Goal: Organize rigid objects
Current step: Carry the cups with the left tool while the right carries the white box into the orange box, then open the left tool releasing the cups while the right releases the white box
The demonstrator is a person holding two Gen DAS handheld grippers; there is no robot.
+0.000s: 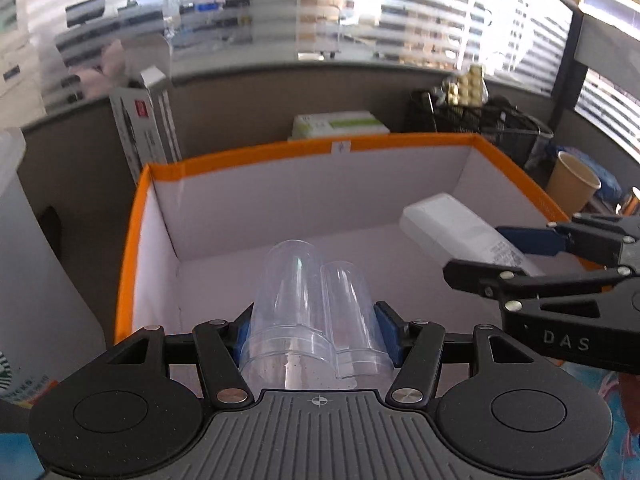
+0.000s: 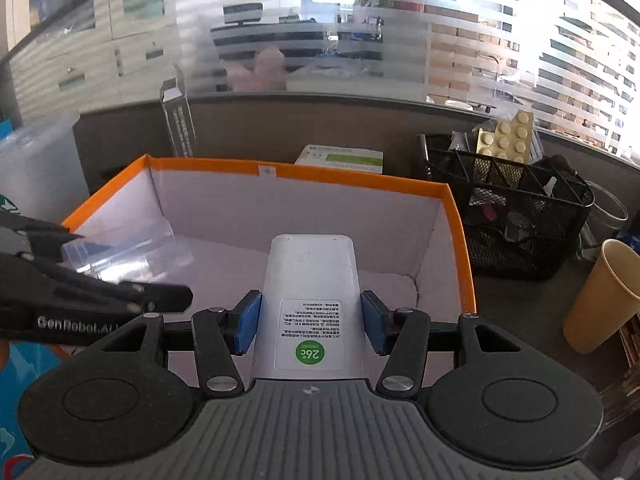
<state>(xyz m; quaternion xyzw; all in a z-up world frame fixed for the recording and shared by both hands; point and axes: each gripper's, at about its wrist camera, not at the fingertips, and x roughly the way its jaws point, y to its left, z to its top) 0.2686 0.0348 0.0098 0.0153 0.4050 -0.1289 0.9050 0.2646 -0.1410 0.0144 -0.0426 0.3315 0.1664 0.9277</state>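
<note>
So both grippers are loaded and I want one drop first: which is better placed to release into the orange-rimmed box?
Probably left: the left gripper holds its clear plastic piece over bare box floor.

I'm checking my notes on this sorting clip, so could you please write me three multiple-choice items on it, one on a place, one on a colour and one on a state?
1. Where does the paper cup stand?
A. inside the box
B. outside the box, beside the wire basket
C. on the white remote

2. What colour is the rim of the box?
A. orange
B. green
C. black

3. What is the left hand-held gripper doing?
A. hanging with nothing between its pads
B. gripping the paper cup
C. gripping a clear plastic shell

Answers:
1 B: the cup stands on the desk past the box wall, next to the basket.
2 A: an orange band runs along the top edge.
3 C: the blue pads press on both sides of the shell; the right hand-held gripper likewise holds the white remote.
</note>
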